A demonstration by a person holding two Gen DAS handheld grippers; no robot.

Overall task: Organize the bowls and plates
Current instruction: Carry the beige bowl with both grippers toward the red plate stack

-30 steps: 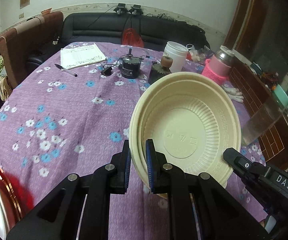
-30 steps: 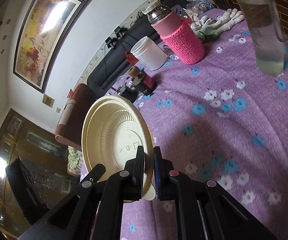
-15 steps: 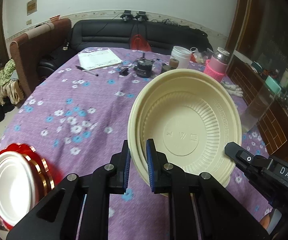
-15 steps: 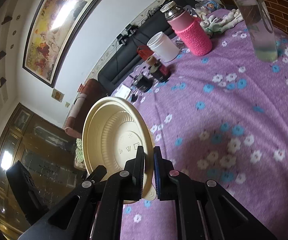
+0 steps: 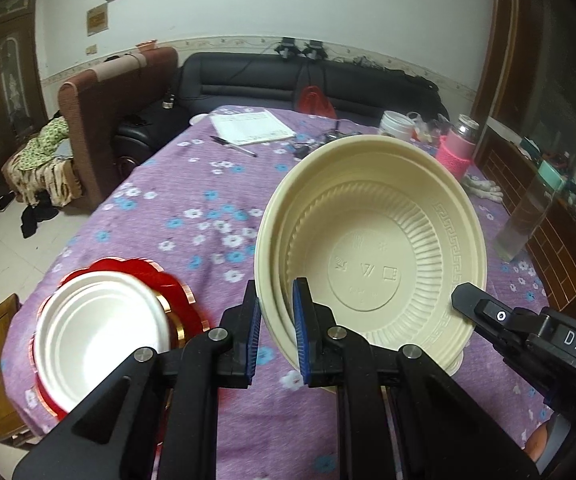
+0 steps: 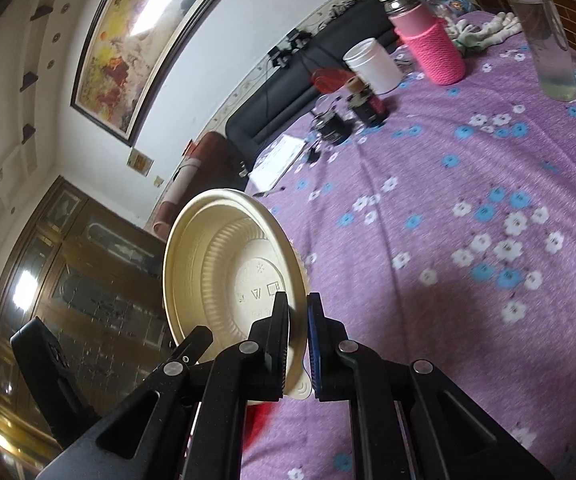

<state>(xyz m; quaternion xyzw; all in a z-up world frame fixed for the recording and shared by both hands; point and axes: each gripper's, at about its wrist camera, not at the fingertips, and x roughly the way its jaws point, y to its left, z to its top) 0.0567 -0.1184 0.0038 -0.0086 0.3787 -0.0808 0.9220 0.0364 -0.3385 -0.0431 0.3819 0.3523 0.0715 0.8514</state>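
Cream ribbed plastic bowls (image 5: 372, 248), a nested pair tipped on edge, hang in the air between my two hands, above the purple flowered cloth of the counter (image 5: 192, 200). My left fingers (image 5: 276, 332) are narrow, pinched on the near-left rim; my right fingers (image 6: 297, 344) are pinched just as tightly on the opposite rim, by its small tab.

Over the last second I have carried the bowls back toward the counter's near edge. The stack of a white round plate (image 5: 100, 332) on red scalloped gold-trimmed plates (image 5: 176, 292), only a sliver at the frame's edge a second ago, now lies in full view at the near-left corner.

I judge that stack to be my target, or the bare cloth just beside it. Lowering and levelling the bowls is not yet done.
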